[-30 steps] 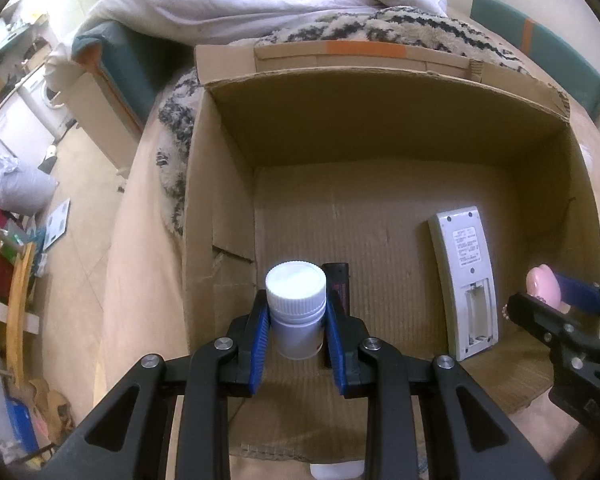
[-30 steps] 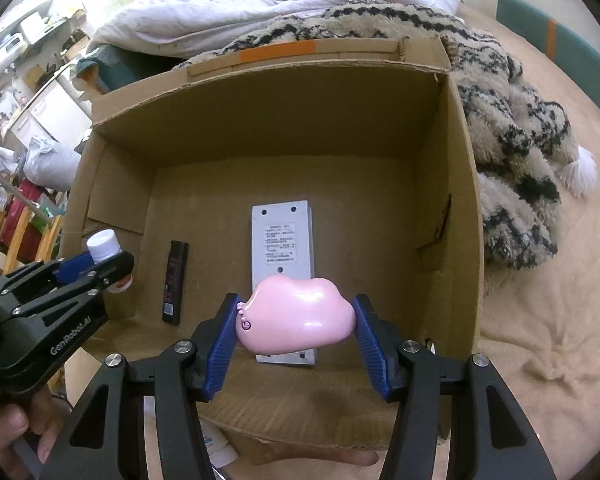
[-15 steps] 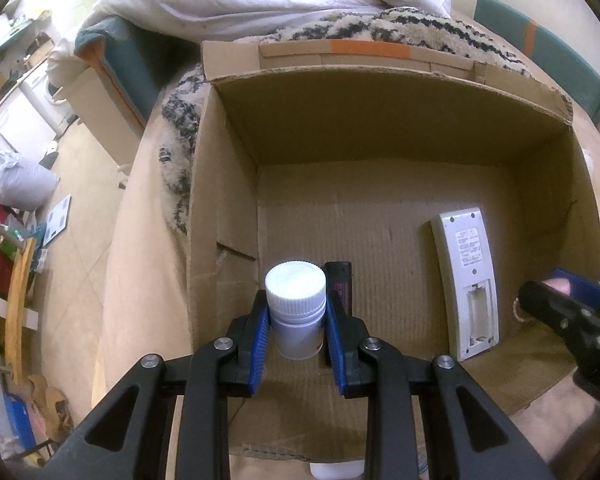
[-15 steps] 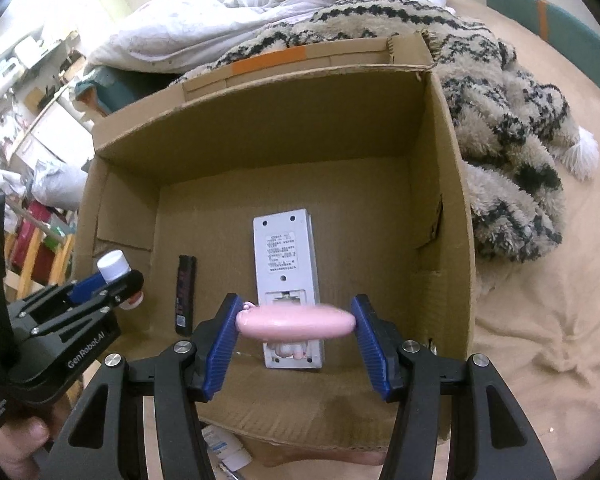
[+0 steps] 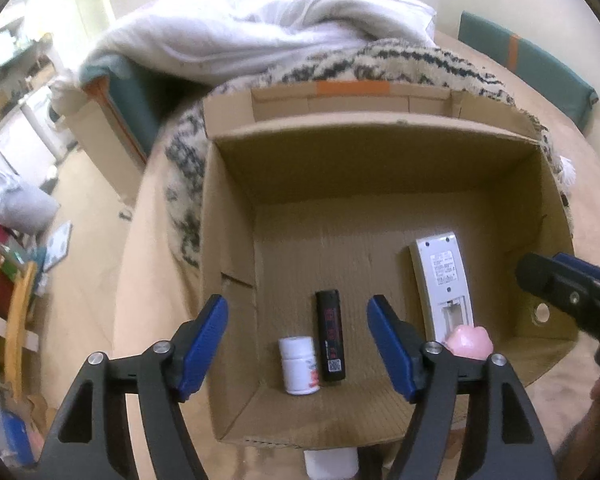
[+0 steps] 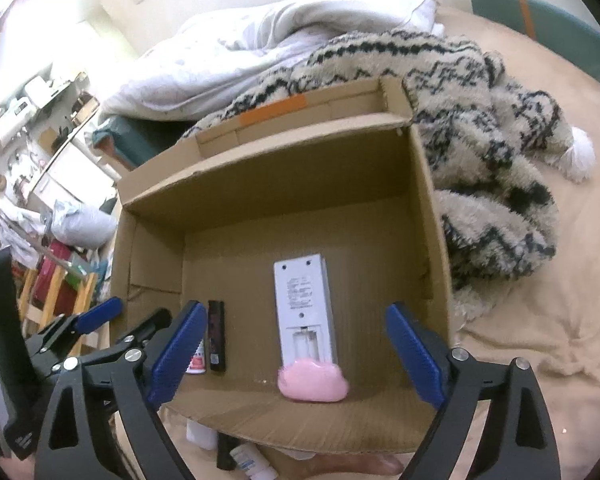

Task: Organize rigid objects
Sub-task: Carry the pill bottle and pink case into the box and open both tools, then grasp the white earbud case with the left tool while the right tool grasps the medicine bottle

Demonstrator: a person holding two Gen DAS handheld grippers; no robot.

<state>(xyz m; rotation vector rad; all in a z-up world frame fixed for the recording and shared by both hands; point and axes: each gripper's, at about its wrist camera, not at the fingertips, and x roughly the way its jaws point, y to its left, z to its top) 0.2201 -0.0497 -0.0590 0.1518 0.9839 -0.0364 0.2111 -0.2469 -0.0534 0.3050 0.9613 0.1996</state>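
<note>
Both tools hang above the cardboard box (image 5: 228,216) on the bed. The left tool (image 5: 298,344) is opening, nothing between its pads; the white pill bottle (image 5: 298,366) lies below beside the black lighter (image 5: 330,336). The right tool (image 6: 296,354) is opening too, its jaws bare, the pink cloud-shaped object (image 6: 312,382) touching the white remote (image 6: 306,308).

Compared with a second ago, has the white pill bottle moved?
Yes. The white pill bottle has dropped out of the left hand-held gripper, whose jaws are opening, and now lies on the cardboard box floor beside the black lighter.
</note>
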